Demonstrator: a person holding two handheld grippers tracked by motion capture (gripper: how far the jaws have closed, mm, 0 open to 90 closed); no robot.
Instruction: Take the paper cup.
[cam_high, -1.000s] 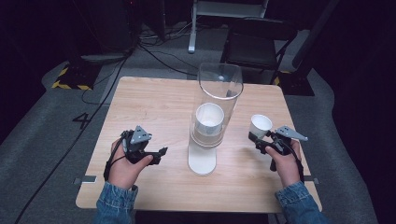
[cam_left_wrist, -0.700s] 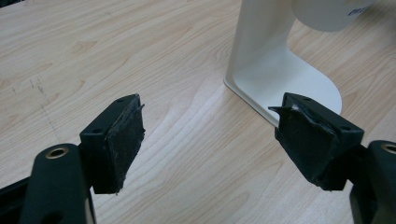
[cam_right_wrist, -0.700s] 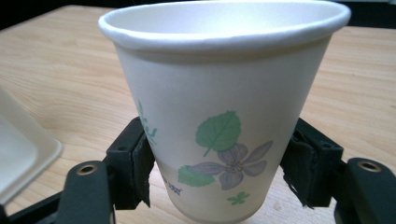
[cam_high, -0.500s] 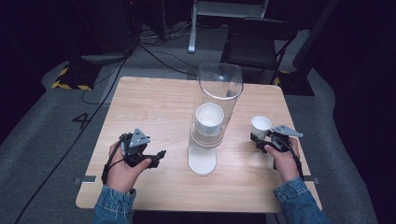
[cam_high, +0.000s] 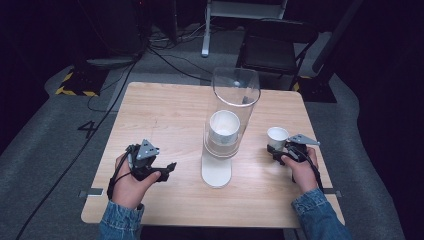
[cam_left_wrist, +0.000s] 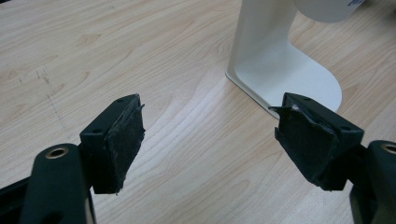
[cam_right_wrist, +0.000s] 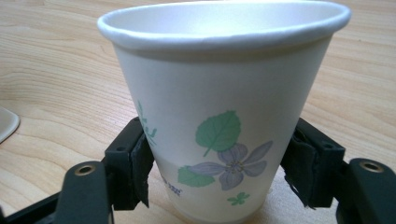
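— On the wooden surface, what is seen, from the largest thing down?

— A clear tube is mounted on a white stand at the middle, and a stack of cups is held inside it, mouths up. The stand's foot is also seen ahead of the left tongs in the left gripper view.

— And the loose cup?

— A paper cup is stood upright on the surface to the right of the stand, well apart from it. A leaf and flower print is shown on its side in the right gripper view.

— How are the right tongs placed?

— They are set around the cup's lower part, one jaw at each side. The jaws have just been opening; a thin gap seems to be left at each pad, so the cup is no longer pinched.

— And the left tongs?

— They are held low over bare wood left of the stand, spread wide, with nothing between them.
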